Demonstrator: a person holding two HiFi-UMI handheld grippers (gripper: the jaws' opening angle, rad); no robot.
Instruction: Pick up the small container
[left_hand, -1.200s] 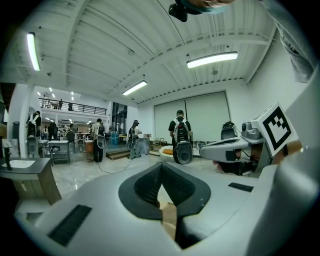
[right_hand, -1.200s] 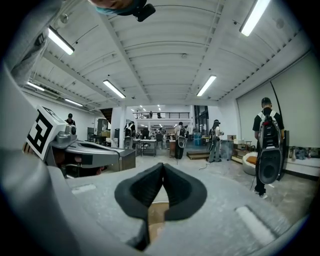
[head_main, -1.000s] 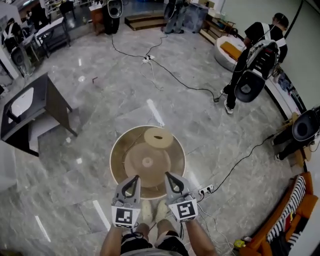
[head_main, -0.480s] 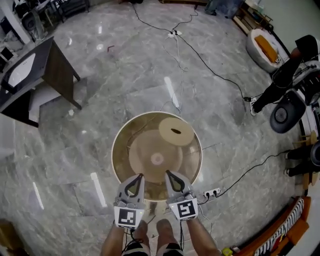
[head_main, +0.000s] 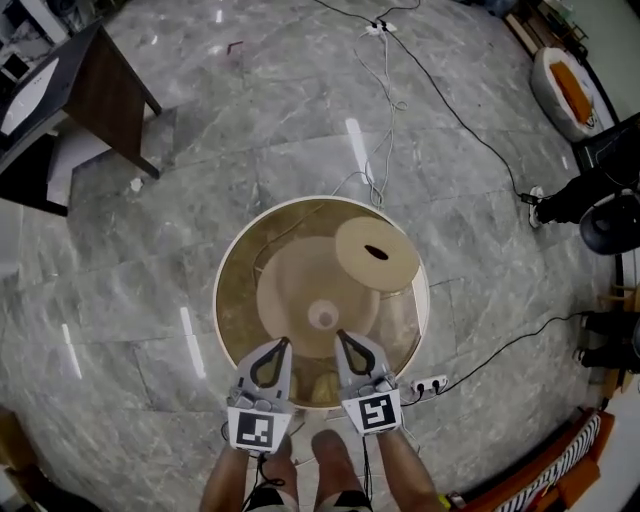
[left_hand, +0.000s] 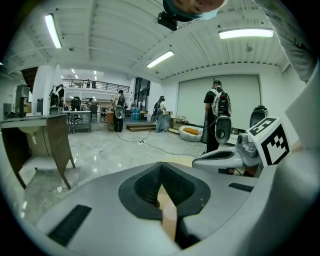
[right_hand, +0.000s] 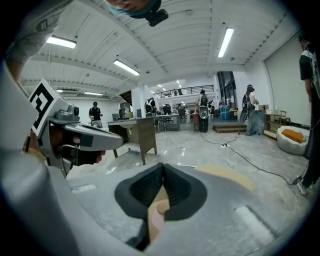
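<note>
A round glass-topped table (head_main: 225, 260) with a pale rim stands in front of me in the head view. On its far right part lies a flat tan round container (head_main: 377, 253) with a dark slot in its top. A tan cone-shaped base with a small round hub (head_main: 322, 317) shows through the glass. My left gripper (head_main: 284, 343) and right gripper (head_main: 341, 335) hang side by side over the table's near edge, both shut and holding nothing. In the left gripper view (left_hand: 161, 167) and the right gripper view (right_hand: 162, 167) the jaws meet at the tips.
A dark desk (head_main: 95, 85) stands at the back left. Cables run across the marble floor to a power strip (head_main: 430, 383) near the table's right side. A person's legs (head_main: 570, 200) and a round orange-cushioned seat (head_main: 568, 85) are at the right.
The view has tilted down and closed in: the table now looks larger and reaches under the gripper tips. Both grippers stay shut and side by side.
</note>
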